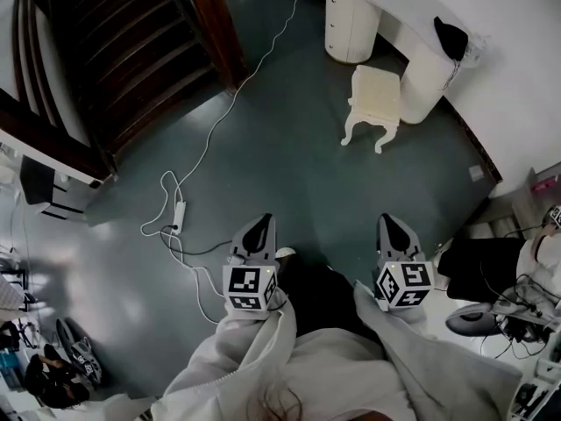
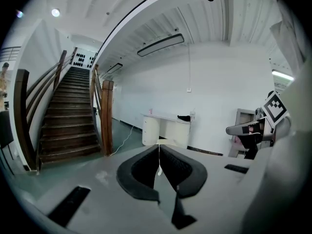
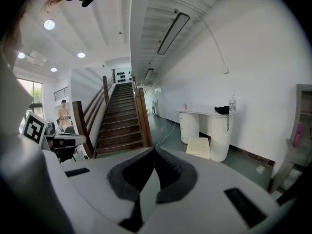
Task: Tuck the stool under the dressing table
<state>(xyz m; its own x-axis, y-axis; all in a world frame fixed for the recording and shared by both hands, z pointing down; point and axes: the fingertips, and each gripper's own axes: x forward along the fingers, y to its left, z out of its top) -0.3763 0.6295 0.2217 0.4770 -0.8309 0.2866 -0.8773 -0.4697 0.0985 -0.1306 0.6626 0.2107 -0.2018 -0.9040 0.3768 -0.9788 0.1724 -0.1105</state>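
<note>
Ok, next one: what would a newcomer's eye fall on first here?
The small cream cushioned stool with curved legs, standing on the dark green floor just outside the white curved dressing table at top right. Next, the dark wooden staircase at top left, then the left gripper and right gripper, both shut and empty, low in the head view.
</note>
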